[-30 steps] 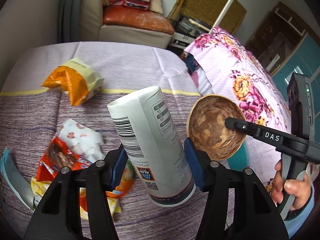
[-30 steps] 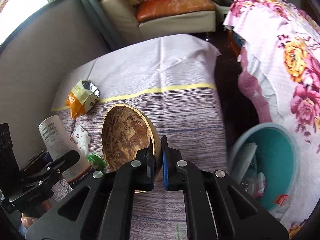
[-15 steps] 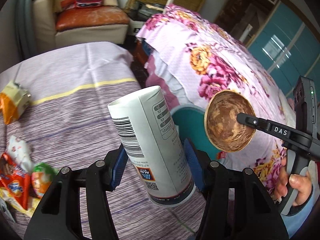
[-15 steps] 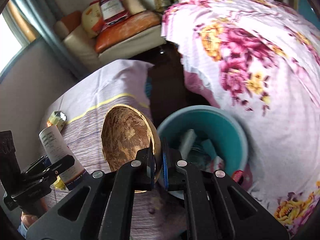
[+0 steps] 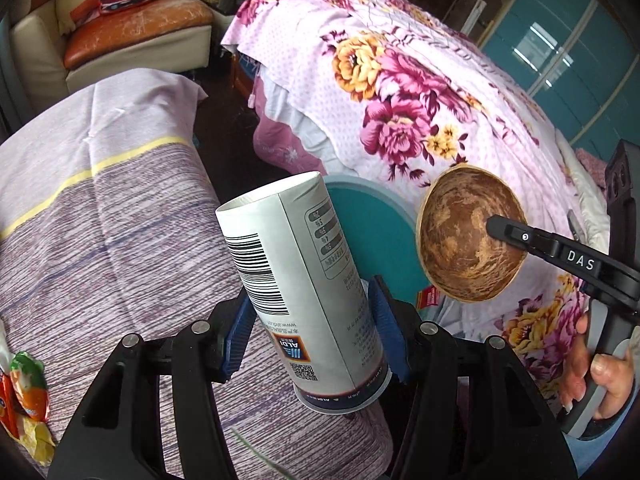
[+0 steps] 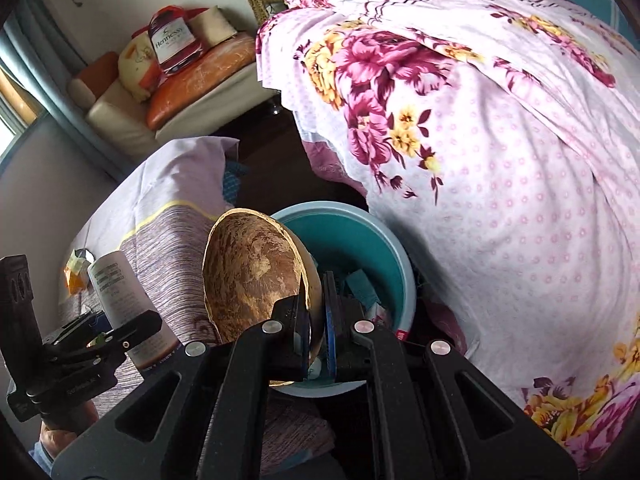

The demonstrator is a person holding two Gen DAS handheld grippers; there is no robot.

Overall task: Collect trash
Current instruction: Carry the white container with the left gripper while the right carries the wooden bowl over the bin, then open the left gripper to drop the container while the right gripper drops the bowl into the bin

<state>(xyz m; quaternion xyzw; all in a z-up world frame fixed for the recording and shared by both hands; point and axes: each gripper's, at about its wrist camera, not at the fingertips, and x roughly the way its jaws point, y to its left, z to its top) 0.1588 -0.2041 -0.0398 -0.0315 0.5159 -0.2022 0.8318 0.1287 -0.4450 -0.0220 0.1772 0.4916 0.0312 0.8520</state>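
Both loads near the teal bin (image 6: 400, 264)
Left gripper (image 5: 312, 332) jaws clamp the carton (image 5: 304, 280); right gripper (image 6: 318, 320) jaws pinch the coconut shell (image 6: 252, 276) over its rim.

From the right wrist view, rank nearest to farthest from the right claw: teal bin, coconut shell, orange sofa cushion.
1. Coconut shell: clamped by its rim in the right claw.
2. Teal bin: just beyond, below the claw.
3. Orange sofa cushion: far back, upper left.
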